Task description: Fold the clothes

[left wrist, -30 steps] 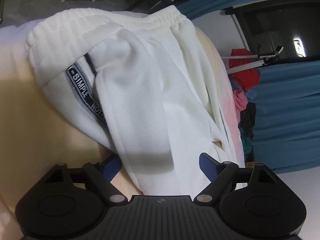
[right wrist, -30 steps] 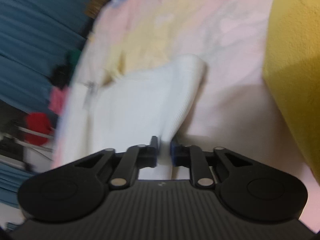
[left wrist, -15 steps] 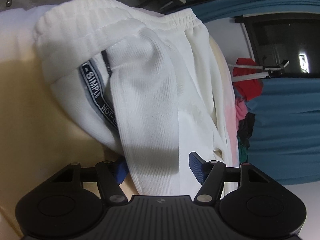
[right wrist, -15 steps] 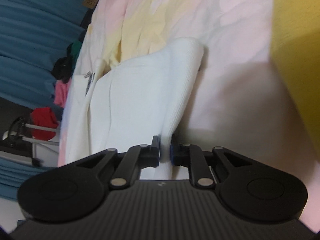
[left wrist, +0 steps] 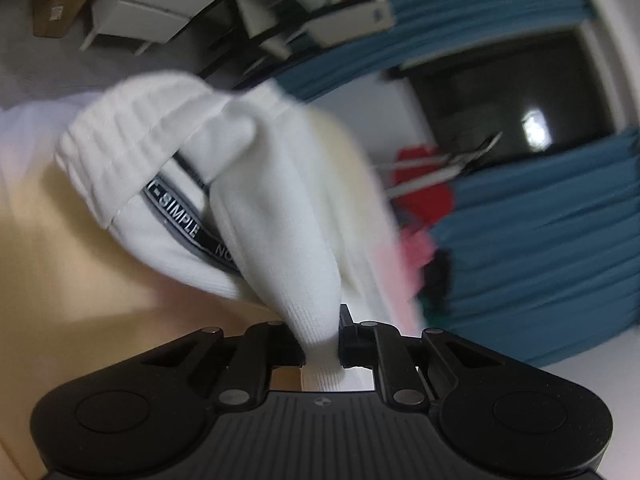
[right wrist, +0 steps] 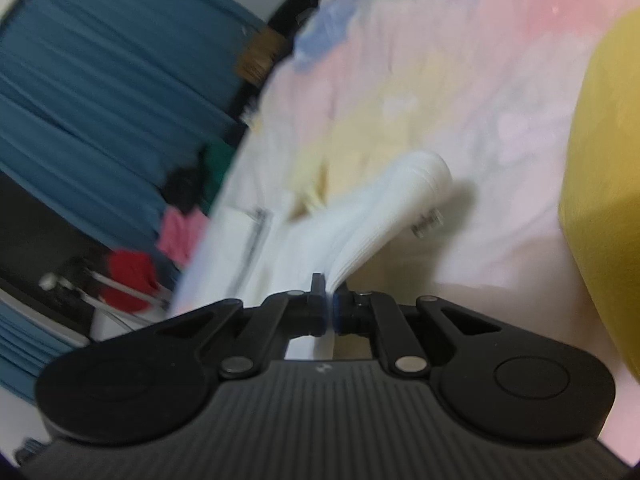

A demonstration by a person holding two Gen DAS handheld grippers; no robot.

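Both my grippers pinch the white trousers (left wrist: 280,216). My left gripper (left wrist: 322,344) has its jaws pressed onto a bunched fold of knit cloth, fabric poking through behind them. My right gripper (right wrist: 329,312) has its jaws nearly together on a thin edge of the same garment (right wrist: 360,232). The trousers lie partly on the pastel bedsheet (right wrist: 460,92), partly lifted toward me; the waistband (left wrist: 132,136) and a black "SIMPLE" tape (left wrist: 180,220) show in the left view. Both views are blurred.

Risks, as I judge them: the right pinch looks shallow, so a tug could slip the edge out. The left grip holds a thick wad, maybe several layers, so the fold may come out crooked. The dangling drawstring tip (right wrist: 426,224) could get trapped inside. The yellow cloth (right wrist: 600,168) sits close on the right; dragging could snag it.
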